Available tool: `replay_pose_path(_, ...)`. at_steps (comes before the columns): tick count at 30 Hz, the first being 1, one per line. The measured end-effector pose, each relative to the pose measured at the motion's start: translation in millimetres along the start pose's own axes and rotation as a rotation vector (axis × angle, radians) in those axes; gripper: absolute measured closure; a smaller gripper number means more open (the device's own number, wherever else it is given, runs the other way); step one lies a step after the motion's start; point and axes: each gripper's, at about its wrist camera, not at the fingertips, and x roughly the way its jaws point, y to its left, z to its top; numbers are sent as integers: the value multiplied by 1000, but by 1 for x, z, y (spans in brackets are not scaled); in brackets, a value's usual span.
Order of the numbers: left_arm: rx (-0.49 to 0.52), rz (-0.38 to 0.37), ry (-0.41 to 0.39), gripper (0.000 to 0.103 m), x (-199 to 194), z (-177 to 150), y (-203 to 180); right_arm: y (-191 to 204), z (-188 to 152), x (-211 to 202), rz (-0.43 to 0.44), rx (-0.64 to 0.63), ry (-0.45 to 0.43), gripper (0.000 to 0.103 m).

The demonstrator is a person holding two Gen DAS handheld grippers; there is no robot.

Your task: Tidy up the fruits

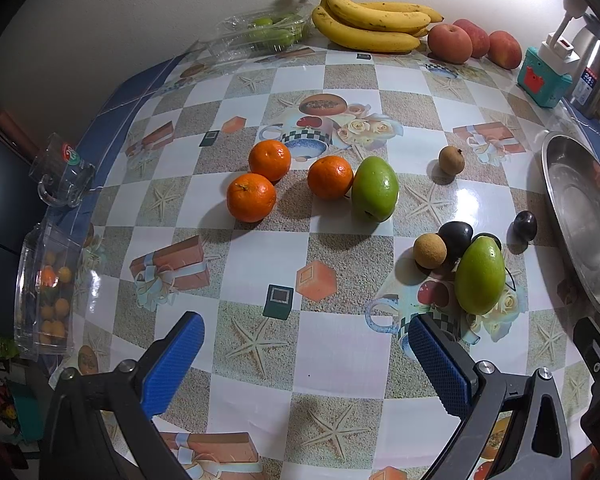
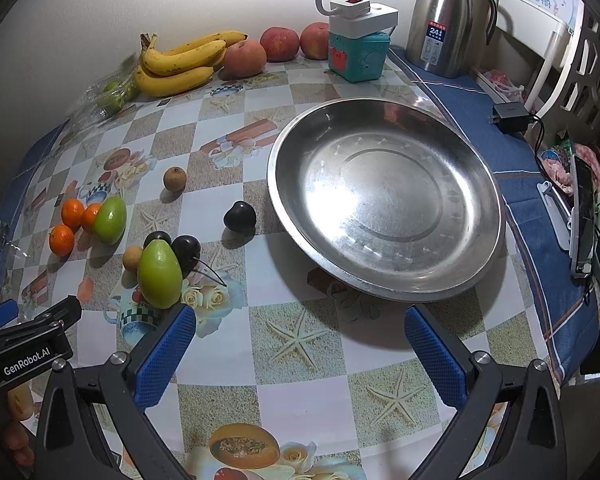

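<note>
Both grippers just hang over the tablecloth; left gripper jaws wide apart, right gripper same, nothing held; three mandarins and green mangoes sit loose on the table, beside the bare steel dish.

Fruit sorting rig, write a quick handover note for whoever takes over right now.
Left gripper: open, empty, above the table.
Right gripper: open, empty, near the steel plate.
The plate holds nothing yet.
Loose on the cloth: three oranges, two green mangoes, two brown longans, dark plums.
Bananas and apples sit by the wall.
Done: nothing sorted. Left: all the loose fruit.
</note>
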Motion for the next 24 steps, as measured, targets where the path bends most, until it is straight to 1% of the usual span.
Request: replay_pose_path(24, -1, 1, -1, 0, 0, 1, 0, 1, 0, -2, 2, 1, -9, 0)
